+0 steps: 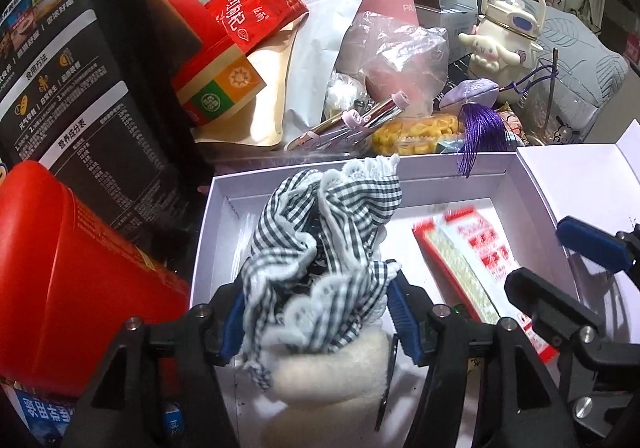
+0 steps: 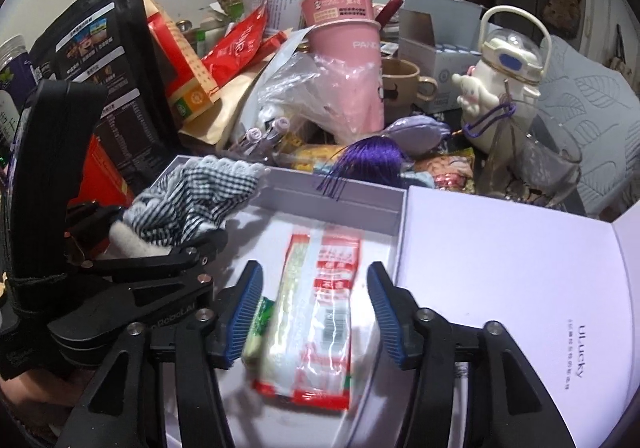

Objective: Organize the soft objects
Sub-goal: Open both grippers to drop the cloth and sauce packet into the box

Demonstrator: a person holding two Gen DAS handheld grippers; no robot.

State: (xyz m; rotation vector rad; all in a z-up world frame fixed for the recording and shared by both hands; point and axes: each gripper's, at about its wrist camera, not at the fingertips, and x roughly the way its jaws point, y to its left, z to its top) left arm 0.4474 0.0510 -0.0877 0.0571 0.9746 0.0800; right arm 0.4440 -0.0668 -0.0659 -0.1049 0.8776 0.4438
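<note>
Gingham cloth [image 1: 320, 248], black-and-white with a lace edge, sits bunched between the pads of the left tool [image 1: 316, 316] over the left half of the white box [image 1: 452, 164], a fleecy cream piece [image 1: 332, 368] under it; jaws about half open, and whether the pads press the fabric or only flank it I cannot tell. Right tool [image 2: 314, 312] stands partly open astride a red-and-white sachet [image 2: 316, 312] lying flat on the box floor, pads clear of it on both sides, not gripping. Risk 1: cloth is heaped above the box's back wall, so on release it may spill over the rim into the clutter. Risk 2: lace or loose weave could catch on the ribbed pads and be dragged out as the tool withdraws. Risk 3: the purple tassel [image 2: 370, 160] hangs over the far rim and could snag. Room: left side is hemmed by a red canister [image 1: 76, 288] and a tall black pouch [image 1: 76, 68] close to the box wall; behind, packets and a pink cup [image 2: 344, 44] crowd the edge. Open lid [image 2: 500, 288] to the right gives the only free space, the two tools being near each other in the box
</note>
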